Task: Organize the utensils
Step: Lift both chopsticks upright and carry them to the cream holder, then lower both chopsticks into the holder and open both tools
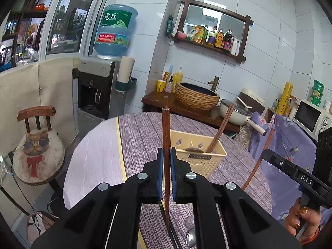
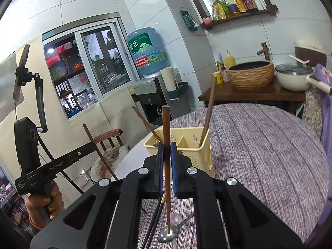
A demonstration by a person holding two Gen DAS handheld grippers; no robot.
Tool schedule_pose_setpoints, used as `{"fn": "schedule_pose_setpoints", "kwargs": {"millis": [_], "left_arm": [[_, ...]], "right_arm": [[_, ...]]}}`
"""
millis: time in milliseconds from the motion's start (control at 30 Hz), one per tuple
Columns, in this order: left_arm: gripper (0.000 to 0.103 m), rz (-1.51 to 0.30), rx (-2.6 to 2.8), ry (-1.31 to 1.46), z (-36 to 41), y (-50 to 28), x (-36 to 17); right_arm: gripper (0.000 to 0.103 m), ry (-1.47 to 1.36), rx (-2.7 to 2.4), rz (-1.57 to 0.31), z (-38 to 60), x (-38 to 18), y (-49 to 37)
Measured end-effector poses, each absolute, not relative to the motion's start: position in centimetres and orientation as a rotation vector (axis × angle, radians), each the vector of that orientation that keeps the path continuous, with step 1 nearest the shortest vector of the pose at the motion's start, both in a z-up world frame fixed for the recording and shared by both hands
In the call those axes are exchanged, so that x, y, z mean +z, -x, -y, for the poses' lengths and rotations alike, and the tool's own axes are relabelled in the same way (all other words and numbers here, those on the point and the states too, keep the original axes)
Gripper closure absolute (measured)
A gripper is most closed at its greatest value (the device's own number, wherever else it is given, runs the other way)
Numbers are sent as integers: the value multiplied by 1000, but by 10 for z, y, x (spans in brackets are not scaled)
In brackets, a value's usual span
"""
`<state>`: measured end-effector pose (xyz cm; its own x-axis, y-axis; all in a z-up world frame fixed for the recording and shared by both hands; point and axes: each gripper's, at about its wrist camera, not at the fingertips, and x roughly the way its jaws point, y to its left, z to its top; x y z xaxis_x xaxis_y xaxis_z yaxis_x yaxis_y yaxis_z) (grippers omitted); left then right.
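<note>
Each gripper, left and right, clamped one upright dark-brown wooden chopstick. Ahead stood a cream divided utensil basket holding a leaning chopstick.

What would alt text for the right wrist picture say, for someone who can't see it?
The right claw is shut on a brown chopstick held upright above a round purple-clothed table. Just beyond stands a cream utensil basket with chopsticks already in it, and at far left the left claw grips another chopstick.

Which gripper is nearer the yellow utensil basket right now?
Right, but narrowly. The right gripper sits directly in front of the yellow utensil basket, holding its chopstick upright. The left gripper is also just short of it, offset to its left.
</note>
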<state>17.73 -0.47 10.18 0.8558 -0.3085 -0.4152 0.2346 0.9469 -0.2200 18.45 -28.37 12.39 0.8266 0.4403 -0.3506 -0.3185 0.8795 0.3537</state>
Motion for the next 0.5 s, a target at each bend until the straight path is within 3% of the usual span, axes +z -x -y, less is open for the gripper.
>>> {"fn": "schedule_pose_setpoints", "kwargs": {"millis": [500], "left_arm": [[96, -233, -313, 201, 17, -206, 210]], "right_arm": [[95, -226, 346, -223, 278, 230, -227]]}}
